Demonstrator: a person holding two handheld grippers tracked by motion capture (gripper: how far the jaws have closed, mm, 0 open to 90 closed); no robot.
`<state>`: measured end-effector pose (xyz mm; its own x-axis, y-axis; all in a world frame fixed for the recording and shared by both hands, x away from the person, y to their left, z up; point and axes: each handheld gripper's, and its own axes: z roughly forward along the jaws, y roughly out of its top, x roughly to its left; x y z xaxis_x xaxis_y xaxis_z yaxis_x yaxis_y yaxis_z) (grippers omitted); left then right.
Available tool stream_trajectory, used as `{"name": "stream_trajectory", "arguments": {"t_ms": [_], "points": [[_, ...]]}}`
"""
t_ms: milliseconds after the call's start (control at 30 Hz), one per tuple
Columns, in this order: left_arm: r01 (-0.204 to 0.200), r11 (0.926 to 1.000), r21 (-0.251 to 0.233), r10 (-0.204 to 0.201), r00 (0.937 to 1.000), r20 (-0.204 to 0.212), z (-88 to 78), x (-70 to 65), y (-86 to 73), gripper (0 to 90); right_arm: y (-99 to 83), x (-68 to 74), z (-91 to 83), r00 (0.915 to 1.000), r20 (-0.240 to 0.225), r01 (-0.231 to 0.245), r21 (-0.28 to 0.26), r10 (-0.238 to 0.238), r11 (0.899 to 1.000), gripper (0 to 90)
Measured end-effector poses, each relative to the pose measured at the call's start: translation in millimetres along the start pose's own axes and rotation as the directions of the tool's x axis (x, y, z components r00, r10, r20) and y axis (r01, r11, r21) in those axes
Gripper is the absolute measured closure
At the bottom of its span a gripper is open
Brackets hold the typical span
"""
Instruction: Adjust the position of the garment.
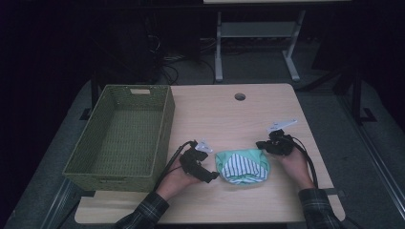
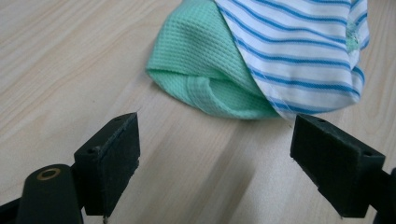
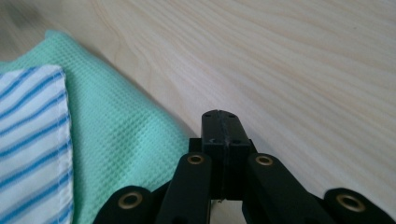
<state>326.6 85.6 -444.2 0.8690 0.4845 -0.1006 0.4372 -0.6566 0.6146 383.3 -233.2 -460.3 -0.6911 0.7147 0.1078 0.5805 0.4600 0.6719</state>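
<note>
Green wicker basket [image 1: 125,138] at the table's [image 1: 224,114] left edge, overhanging it, nothing inside; round cable hole [image 1: 239,97] near the far edge; nothing lies between either gripper and the cloth; folded cloth [image 1: 242,167] sits near the front edge, about midway along it; mint-green waffle weave outside, white panel with blue stripes on top, rounded bundle shape, folded hem facing the left gripper; left gripper [image 1: 213,176] just beside the cloth's left side, jaws spread wide, bare table between them, not touching the fabric; right gripper [image 1: 260,144] near the cloth's far right corner, jaws pressed together, holding nothing.
</note>
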Motion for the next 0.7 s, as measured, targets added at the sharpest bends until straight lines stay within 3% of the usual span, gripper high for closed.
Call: {"name": "stream_trajectory", "arguments": {"t_ms": [700], "points": [[-0.030,0.9991,0.029,0.030,0.9995,0.006,-5.9,-7.4,-3.3,15.6,-34.9,18.5,-35.3,0.9991,-0.026,0.034,0.027,-0.033,0.999,89.8]]}}
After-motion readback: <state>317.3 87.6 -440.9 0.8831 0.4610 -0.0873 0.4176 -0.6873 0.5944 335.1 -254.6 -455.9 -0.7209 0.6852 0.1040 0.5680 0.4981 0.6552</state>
